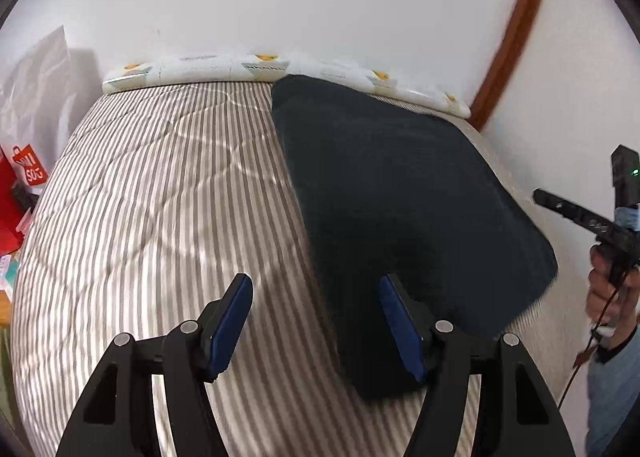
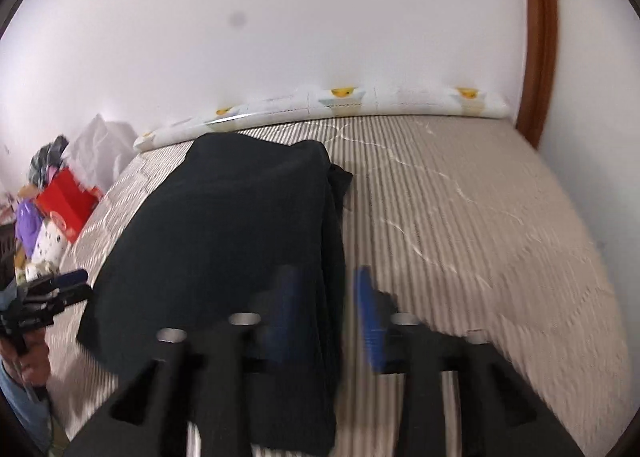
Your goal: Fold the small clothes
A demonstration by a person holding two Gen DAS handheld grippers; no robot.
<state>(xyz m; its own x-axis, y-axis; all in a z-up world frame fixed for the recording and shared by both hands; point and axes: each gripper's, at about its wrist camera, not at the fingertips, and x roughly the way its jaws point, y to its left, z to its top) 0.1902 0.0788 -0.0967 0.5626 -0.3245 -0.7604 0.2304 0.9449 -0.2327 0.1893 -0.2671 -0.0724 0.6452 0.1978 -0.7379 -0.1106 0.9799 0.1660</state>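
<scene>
Blue-padded fingers [image 1: 234,321] of the left gripper [image 1: 316,323] stood wide apart and empty above the striped mattress [image 1: 140,197], beside the left edge of the dark garment [image 1: 400,197]. The right gripper [image 2: 326,315] hung partly open at that garment's right edge with nothing pinched, presumably freed for a new hold. Folded to a compact slab, the garment lay flat on the bed, its far end against the patterned bolster [image 1: 224,67] at the wall. A red bag [image 2: 66,197] and clutter sat off the bed's left side. Nothing blocked either approach.
</scene>
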